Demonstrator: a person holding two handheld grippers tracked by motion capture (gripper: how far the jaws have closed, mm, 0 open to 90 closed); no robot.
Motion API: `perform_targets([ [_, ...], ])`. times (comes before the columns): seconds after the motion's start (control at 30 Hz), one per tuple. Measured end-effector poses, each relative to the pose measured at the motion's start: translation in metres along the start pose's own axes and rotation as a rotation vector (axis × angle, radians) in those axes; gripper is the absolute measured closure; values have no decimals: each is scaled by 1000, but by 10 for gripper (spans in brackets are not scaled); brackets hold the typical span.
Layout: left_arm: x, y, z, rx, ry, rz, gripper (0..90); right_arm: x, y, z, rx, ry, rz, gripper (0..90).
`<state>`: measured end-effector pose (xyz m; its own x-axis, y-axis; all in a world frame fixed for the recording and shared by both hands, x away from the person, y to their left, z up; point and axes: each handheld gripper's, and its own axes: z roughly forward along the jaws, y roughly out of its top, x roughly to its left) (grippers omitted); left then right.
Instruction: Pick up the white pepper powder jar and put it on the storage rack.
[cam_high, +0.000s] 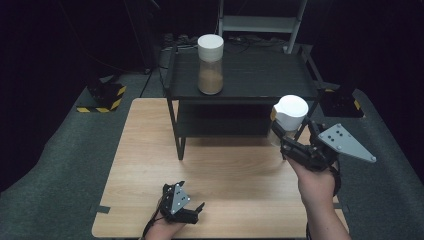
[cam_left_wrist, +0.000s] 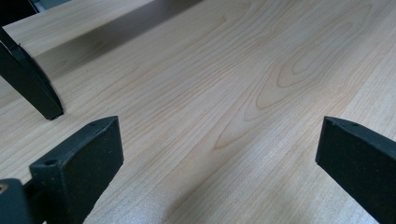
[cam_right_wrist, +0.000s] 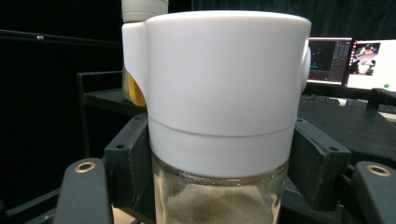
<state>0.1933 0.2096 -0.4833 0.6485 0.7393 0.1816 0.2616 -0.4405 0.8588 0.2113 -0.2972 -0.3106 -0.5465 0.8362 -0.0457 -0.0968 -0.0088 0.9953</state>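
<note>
The table (cam_high: 235, 165) top is seen as pale wood with visible grain, matt. The held jar (cam_right_wrist: 219, 200) appears as clear glossy glass under a smooth white plastic lid (cam_right_wrist: 224, 79). The jaw pads (cam_left_wrist: 84, 158) are noted as black, finely rough.

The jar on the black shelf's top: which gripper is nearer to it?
Right. The right gripper, shut on a second white-lidded jar, is raised beside the black shelf, right of the shelf jar. The left gripper sits open at the table's near edge.
</note>
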Motion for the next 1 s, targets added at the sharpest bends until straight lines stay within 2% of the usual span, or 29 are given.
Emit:
perform_targets([
  [0.4, 0, 0, 0, -2, -2, 4, 11, -7, 24, 26, -11, -23, 11, 303],
  [0.53, 0, -1, -1, -3, -4, 4, 11, -7, 33, 34, -19, -35, -6, 303],
  [0.67, 1, -1, -1, -5, -7, 0, 11, -8, 41, 44, -19, -41, 2, 303],
  [1.0, 2, -2, -1, -9, -11, -4, 11, -8, 49, 68, -25, -63, -1, 303],
])
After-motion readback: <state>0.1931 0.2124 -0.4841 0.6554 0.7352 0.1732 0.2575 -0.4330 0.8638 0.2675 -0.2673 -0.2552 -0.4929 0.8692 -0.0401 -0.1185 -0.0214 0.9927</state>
